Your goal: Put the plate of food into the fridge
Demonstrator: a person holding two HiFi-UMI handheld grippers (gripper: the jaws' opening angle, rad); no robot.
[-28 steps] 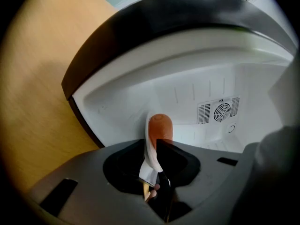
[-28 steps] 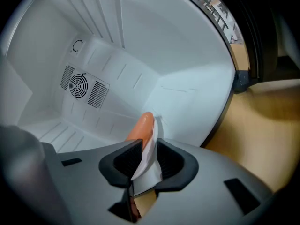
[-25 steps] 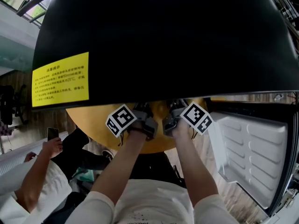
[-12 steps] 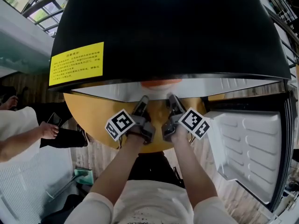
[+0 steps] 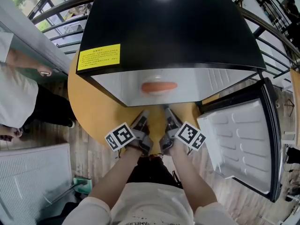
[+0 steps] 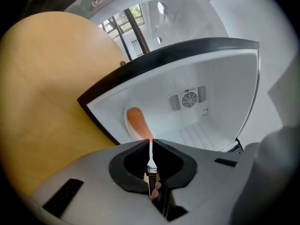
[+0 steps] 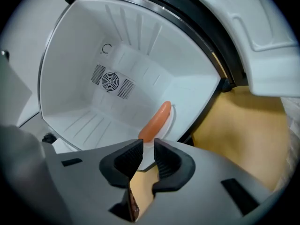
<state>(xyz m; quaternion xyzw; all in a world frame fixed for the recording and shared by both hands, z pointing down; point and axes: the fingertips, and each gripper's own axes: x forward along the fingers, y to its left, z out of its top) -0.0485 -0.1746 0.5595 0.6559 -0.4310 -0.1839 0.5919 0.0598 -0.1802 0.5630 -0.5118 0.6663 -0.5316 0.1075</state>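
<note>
Fridge [image 5: 173,27] stands open on a round yellow table [image 5: 89,102], with its door [image 5: 243,144] swung out to the right. Inside, a white plate [image 6: 128,126] lies on the fridge floor near the front, with one long orange food [image 5: 159,86] on it. The left gripper [image 6: 150,142] and right gripper [image 7: 148,146] sit side by side just in front of the fridge; the left jaws are almost closed, the right jaws are a little apart, and neither holds anything.

head view looks down; both gripper views face into the fridge [image 5: 173,32].
</note>
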